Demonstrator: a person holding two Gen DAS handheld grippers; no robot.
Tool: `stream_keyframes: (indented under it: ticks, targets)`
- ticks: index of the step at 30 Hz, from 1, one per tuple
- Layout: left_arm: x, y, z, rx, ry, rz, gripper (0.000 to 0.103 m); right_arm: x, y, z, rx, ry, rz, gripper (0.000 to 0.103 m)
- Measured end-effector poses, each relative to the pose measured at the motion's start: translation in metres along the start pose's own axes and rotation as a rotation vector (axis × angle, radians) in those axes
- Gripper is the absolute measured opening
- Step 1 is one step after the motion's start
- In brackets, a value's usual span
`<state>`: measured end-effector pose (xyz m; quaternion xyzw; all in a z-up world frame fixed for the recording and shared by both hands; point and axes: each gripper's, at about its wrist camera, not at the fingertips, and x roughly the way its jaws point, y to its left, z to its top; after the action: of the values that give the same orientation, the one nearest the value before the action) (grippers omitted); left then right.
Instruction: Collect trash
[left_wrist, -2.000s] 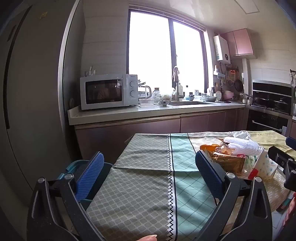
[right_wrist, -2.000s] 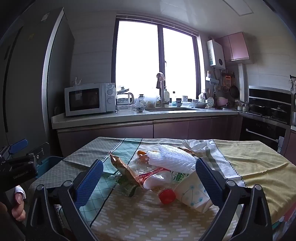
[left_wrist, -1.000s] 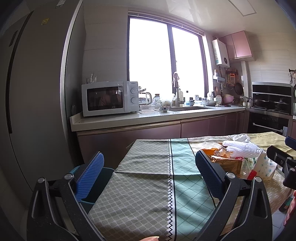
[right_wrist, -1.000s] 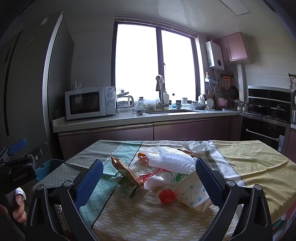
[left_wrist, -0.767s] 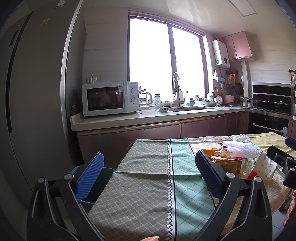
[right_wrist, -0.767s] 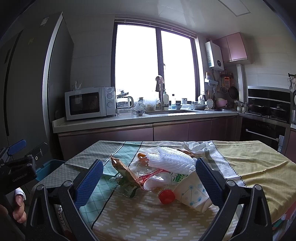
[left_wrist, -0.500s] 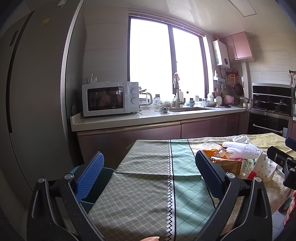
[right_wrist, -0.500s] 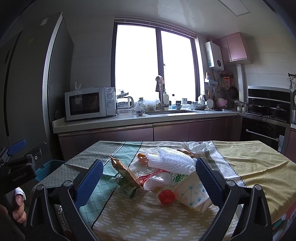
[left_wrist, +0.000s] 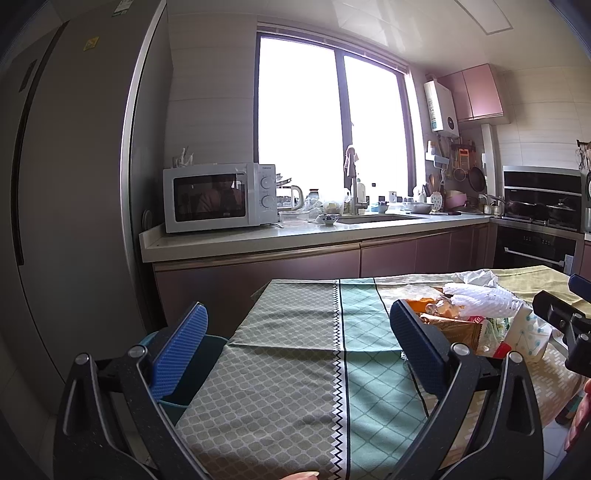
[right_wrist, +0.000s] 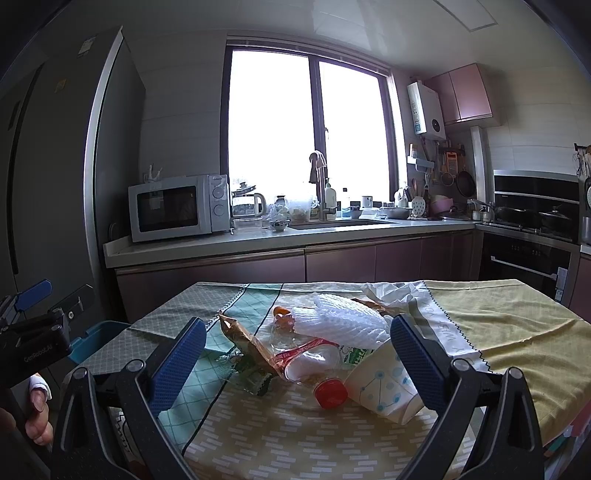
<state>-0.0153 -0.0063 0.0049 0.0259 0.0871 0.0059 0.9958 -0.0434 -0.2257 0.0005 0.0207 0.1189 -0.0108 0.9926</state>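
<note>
Your right gripper (right_wrist: 298, 360) has its two blue fingers (right_wrist: 177, 360) spread wide, holding nothing, hovering before the trash pile. Your left gripper (left_wrist: 297, 345) is equally wide and empty over the bare part of the tabletop (left_wrist: 288, 354). One pile lies on the cloth: one plastic bottle (right_wrist: 312, 363) with a red cap (right_wrist: 330, 393), one paper cup (right_wrist: 384, 387), one white foam net (right_wrist: 341, 325), one brown wrapper (right_wrist: 245, 341). "GenRobot.AI" is printed on the left gripper's body. One blue bin (right_wrist: 92, 338) stands beside the tabletop.

Matt woven tablecloth (right_wrist: 498, 317), white foam netting (right_wrist: 343, 321), glossy clear plastic bottle (right_wrist: 314, 363), paper cup (right_wrist: 384, 387)
</note>
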Motion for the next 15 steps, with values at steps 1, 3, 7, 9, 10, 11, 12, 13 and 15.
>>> stream_keyframes:
  ticks: [1, 3, 7, 9, 10, 11, 12, 13, 15]
  targets:
    - [0.0002, 0.0003, -0.0001, -0.001, 0.000, -0.001, 0.097, -0.0003, -0.0005, -0.0002, 0.000, 0.000, 0.000, 0.097]
    - [0.0001, -0.0001, 0.0000, -0.001, 0.000, 0.001, 0.097, -0.0007, -0.0003, -0.0007, 0.000, -0.002, 0.000, 0.097]
    - [0.0001, -0.0001, 0.0003, -0.001, 0.000, 0.001, 0.097, -0.0015, -0.0013, -0.0006, 0.001, -0.002, 0.001, 0.097]
    - [0.0003, 0.0000, 0.0002, 0.000, 0.001, -0.001, 0.097, -0.0014, -0.0009, -0.0004, 0.000, -0.001, 0.000, 0.097]
    - [0.0002, 0.0000, 0.0003, -0.001, 0.001, 0.000, 0.097, -0.0018, -0.0011, -0.0005, 0.001, -0.002, 0.000, 0.097]
    - [0.0002, 0.0003, 0.0001, -0.001, 0.000, 0.000, 0.097, -0.0018, -0.0013, -0.0005, 0.001, -0.003, 0.001, 0.097]
    - [0.0003, 0.0004, 0.0000, -0.001, 0.000, 0.000, 0.097, -0.0016, -0.0012, -0.0004, 0.001, -0.003, 0.000, 0.097]
    - [0.0003, 0.0004, 0.0001, -0.001, 0.000, 0.000, 0.097, -0.0017, -0.0011, -0.0004, 0.001, -0.003, 0.000, 0.097]
    - [0.0004, 0.0004, 0.0000, -0.001, 0.001, -0.001, 0.097, -0.0016, -0.0015, -0.0004, 0.001, -0.003, 0.000, 0.097]
